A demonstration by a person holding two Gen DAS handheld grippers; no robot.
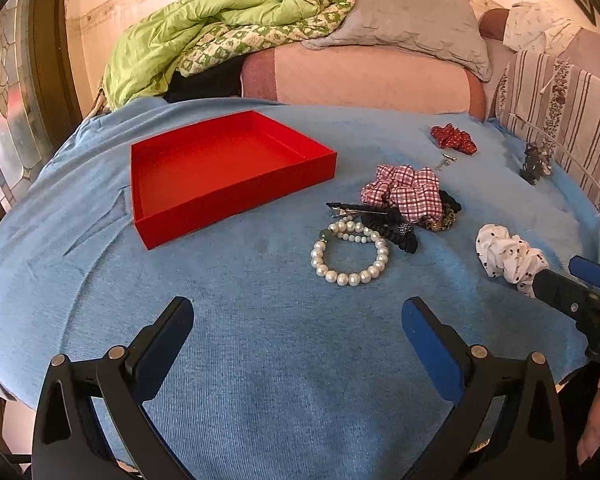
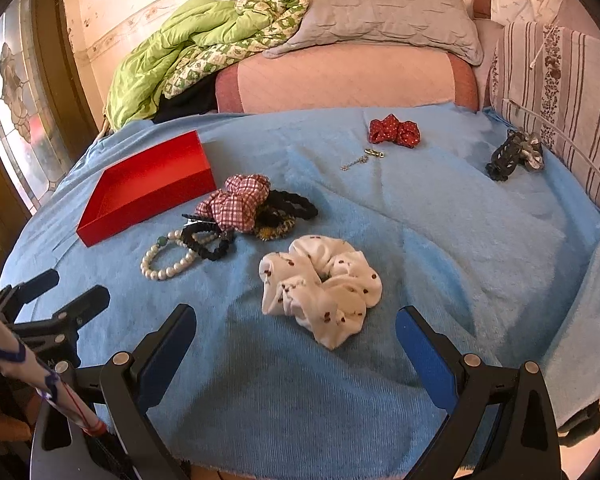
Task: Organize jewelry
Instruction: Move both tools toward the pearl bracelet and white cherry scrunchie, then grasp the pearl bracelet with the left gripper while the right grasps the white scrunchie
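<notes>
- Jewelry and hair things lie loose on a blue cloth (image 1: 260, 360); none sits in the red box (image 1: 220, 176), which stands open at the left.
- The pearl bracelet (image 1: 350, 256) lies just right of the box, touching a black hair clip (image 1: 380, 220) and a checked scrunchie (image 1: 404, 190).
- The white scrunchie (image 2: 320, 284) lies ahead of the right gripper (image 2: 296, 344), whose fingers are spread apart and hold nothing.
- The left gripper (image 1: 296, 332) also hangs with fingers apart, above bare cloth.
- A red scrunchie (image 2: 394, 132) and a small chain (image 2: 356, 162) lie farther back.
</notes>
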